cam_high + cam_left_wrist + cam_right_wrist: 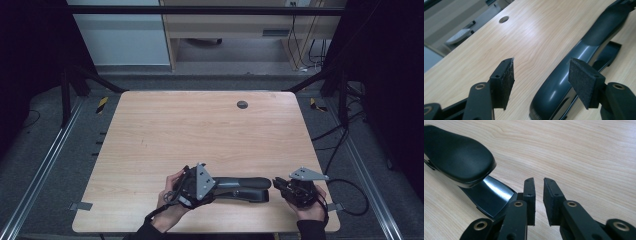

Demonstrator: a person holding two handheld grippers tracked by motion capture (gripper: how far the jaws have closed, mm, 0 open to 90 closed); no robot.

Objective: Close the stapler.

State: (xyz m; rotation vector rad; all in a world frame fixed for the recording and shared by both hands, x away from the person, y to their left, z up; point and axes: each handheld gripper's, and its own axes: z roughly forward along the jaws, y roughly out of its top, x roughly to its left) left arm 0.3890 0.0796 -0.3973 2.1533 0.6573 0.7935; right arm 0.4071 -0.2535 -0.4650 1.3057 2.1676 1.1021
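Observation:
A black stapler (245, 187) lies on its base near the front edge of the wooden table (200, 125), lengthwise left to right. My left gripper (219, 189) sits at its left end, held in a hand. In the left gripper view the jaws (541, 67) stand open, and the stapler's rounded end (564, 82) lies close to the right pad without being pressed. My right gripper (277, 184) is at the stapler's right end. Its jaws (538, 181) point past the stapler's nose (456, 157) with only a narrow gap and nothing between them.
A round cable hole (242, 104) sits near the table's far edge. A cable (350, 195) loops off the right side of the table. Metal frame rails run along both sides on the floor, and a wooden desk (225, 25) stands beyond.

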